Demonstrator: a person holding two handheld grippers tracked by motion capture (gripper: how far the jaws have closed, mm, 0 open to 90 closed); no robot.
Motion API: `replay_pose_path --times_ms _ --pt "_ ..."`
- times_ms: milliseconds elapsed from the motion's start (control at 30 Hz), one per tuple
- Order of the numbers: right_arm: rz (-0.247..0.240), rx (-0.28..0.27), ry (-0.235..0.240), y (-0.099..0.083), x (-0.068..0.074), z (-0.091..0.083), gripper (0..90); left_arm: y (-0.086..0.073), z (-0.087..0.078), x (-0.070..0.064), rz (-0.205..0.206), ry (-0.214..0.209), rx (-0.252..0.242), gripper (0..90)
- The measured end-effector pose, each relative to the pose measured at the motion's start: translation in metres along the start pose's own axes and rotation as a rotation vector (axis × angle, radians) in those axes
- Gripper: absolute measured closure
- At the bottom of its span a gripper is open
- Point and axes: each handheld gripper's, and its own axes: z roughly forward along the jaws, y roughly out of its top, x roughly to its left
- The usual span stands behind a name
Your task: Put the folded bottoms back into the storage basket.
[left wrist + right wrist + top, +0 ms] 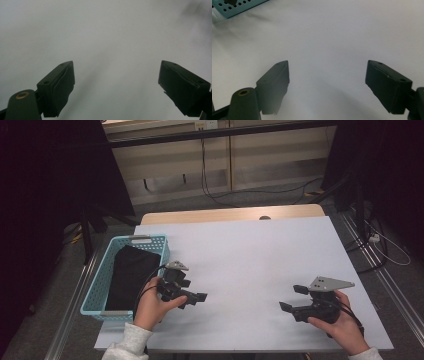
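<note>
High view: a person's two hand-held grippers hover low over a white-covered counter [260, 255], both empty. A black folded cloth [129, 276] lies inside a light-blue perforated basket [111, 247] at the counter's left edge, about nine o'clock on the surface. The left gripper [194, 298] sits just beside the basket's right wall, jaws spread wide and aimed toward three o'clock, away from the cloth, which lies at roughly ten o'clock from it. The right gripper [293, 298], jaws likewise spread and holding nothing, is well apart near the counter's right edge and points toward nine o'clock, across bare counter at the basket.

The cloth's long axis follows the basket's, running from about seven o'clock to one o'clock, its farther end toward the back rim. The left hand [150, 305] is plainly the nearer; any reach for the cloth would likely call for turning that gripper back over the rim.

Right gripper view: a corner of the basket shows far off at upper left, beyond the open jaws.
</note>
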Motion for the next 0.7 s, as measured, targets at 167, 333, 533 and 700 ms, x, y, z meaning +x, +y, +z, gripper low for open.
replay_pose_path --times_ms 167,333,533,700 --pt "-0.003 0.007 -0.002 -0.002 0.001 0.000 19.0 -0.007 0.004 0.000 -0.003 -0.004 -0.005 13.4" --pt "-0.003 0.013 0.000 -0.003 0.001 0.000 18.9 -0.014 0.007 0.000 0.002 -0.003 -0.005 12.9" --pt "-0.003 0.009 -0.006 -0.004 0.001 0.000 18.8 -0.019 0.007 0.003 0.000 -0.008 -0.021 12.9" --pt "-0.001 0.008 -0.008 -0.004 0.000 -0.001 18.8 -0.023 0.010 0.004 -0.001 -0.012 -0.018 12.6"
